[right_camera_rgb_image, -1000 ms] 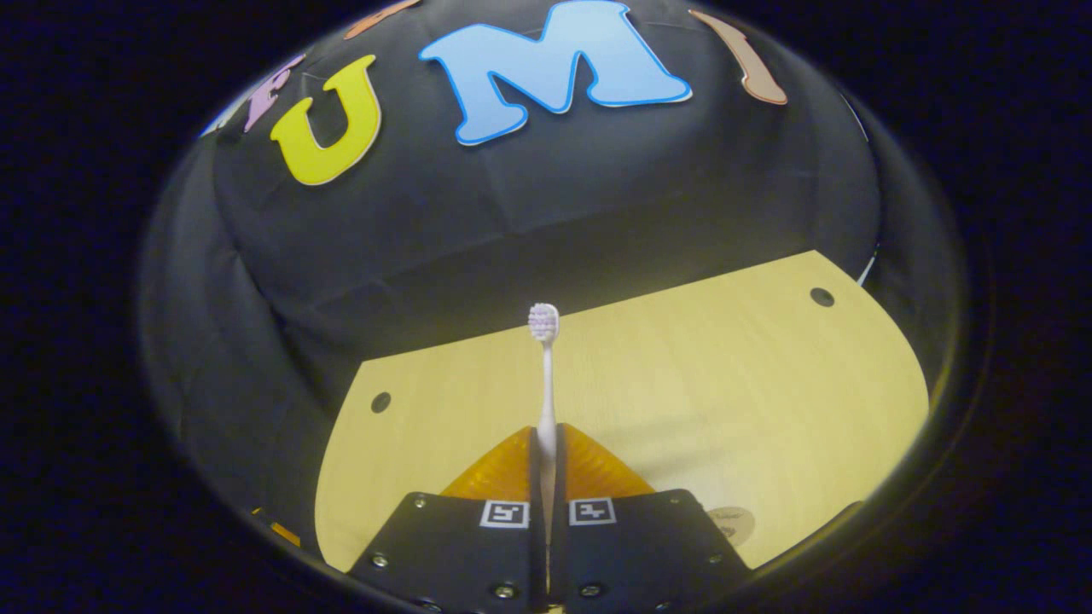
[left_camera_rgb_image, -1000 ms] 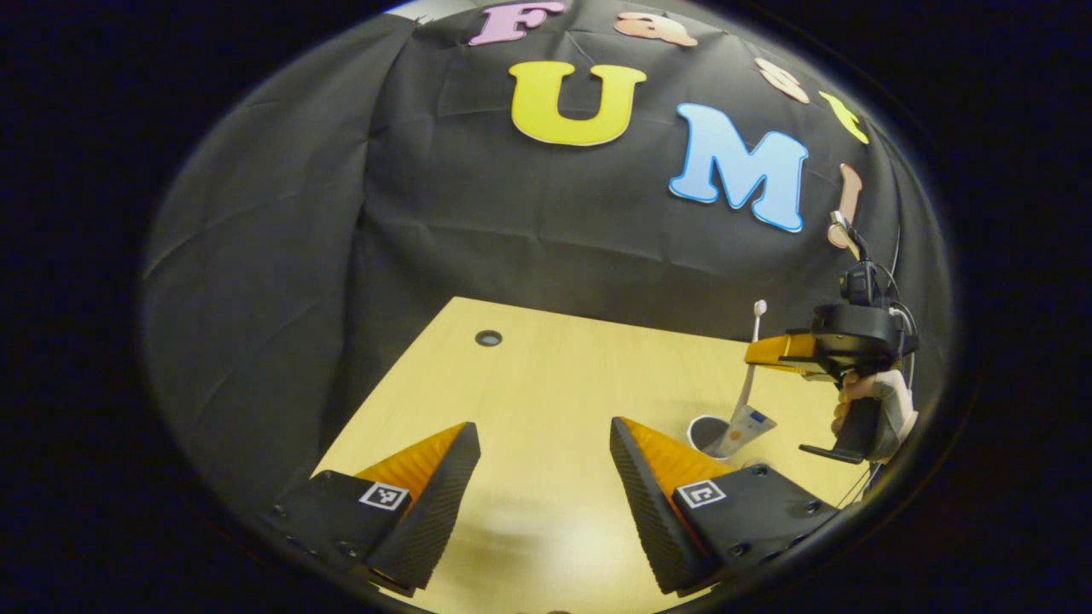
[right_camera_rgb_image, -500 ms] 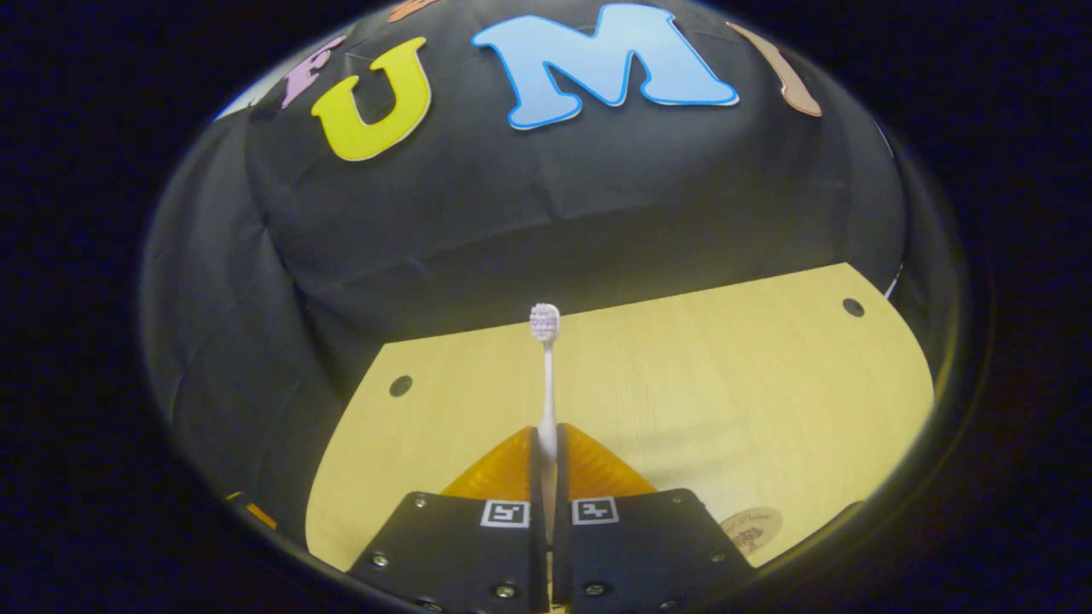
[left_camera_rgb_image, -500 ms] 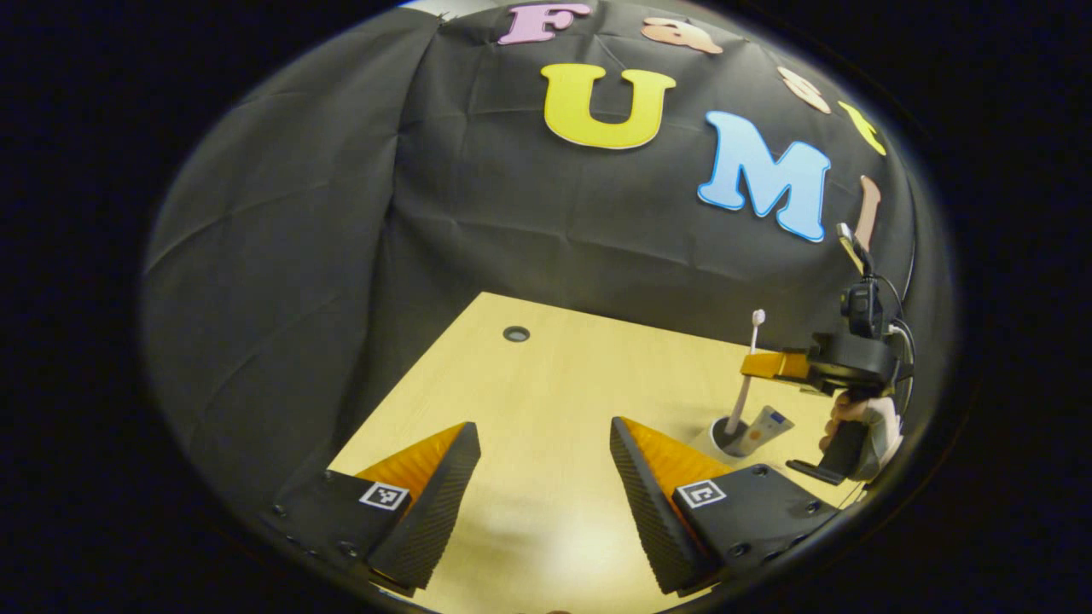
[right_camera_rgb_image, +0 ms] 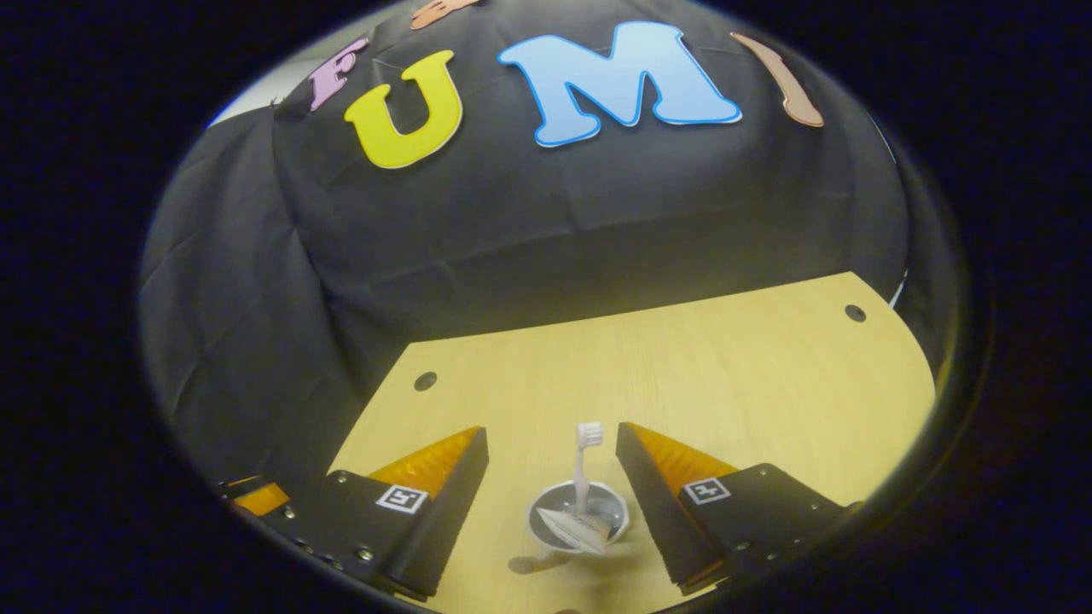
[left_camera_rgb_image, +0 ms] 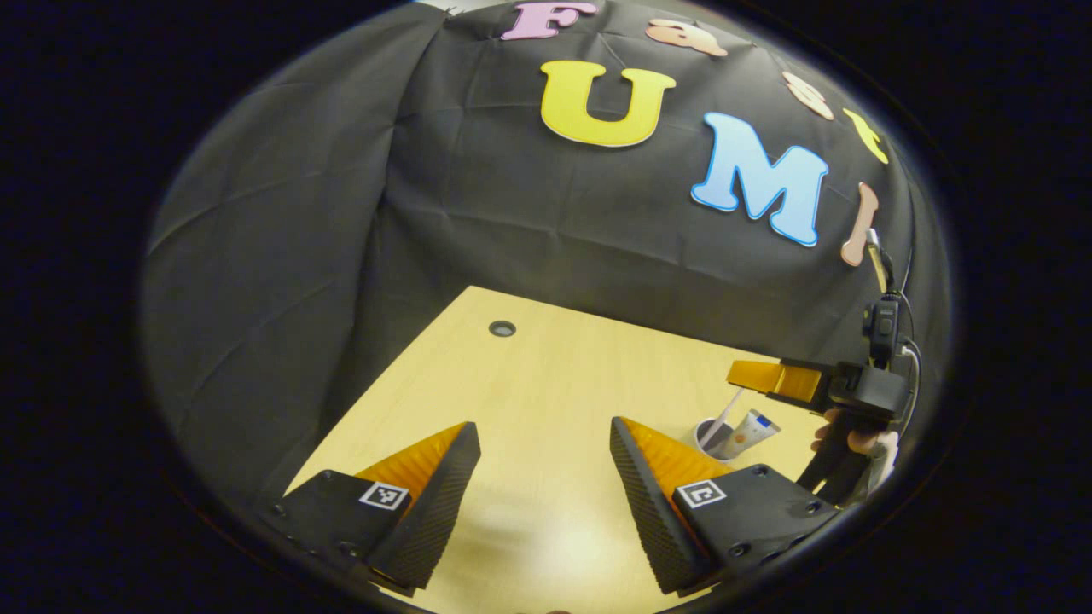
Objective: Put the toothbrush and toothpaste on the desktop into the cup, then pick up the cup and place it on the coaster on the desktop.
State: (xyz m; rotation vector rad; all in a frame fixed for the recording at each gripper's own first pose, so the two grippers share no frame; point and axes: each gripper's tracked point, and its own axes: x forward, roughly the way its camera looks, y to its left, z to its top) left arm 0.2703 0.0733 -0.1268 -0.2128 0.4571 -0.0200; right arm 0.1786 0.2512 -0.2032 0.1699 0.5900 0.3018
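Note:
A white cup [right_camera_rgb_image: 573, 530] stands on the wooden desktop [right_camera_rgb_image: 699, 384] below my right gripper [right_camera_rgb_image: 553, 443], which is open above it. The pale toothbrush [right_camera_rgb_image: 583, 465] stands in the cup, head up, and the toothpaste tube [right_camera_rgb_image: 570, 529] lies inside against the rim. In the left gripper view the cup [left_camera_rgb_image: 710, 437] sits at the right with the toothbrush [left_camera_rgb_image: 723, 408] and toothpaste [left_camera_rgb_image: 746, 429] leaning out of it, beneath the right gripper [left_camera_rgb_image: 751, 375] held by a hand [left_camera_rgb_image: 851, 441]. My left gripper [left_camera_rgb_image: 544, 443] is open over bare desktop [left_camera_rgb_image: 554, 375], left of the cup.
The desktop has round cable holes [right_camera_rgb_image: 424, 380] [right_camera_rgb_image: 854, 313] near its back corners, one of them seen as a hole [left_camera_rgb_image: 502, 327] in the left gripper view. The black cloth wall [right_camera_rgb_image: 546, 205] rises directly behind the desk.
My right gripper opened and let go of the toothbrush, which dropped into the cup beside the toothpaste. The left gripper has barely moved.

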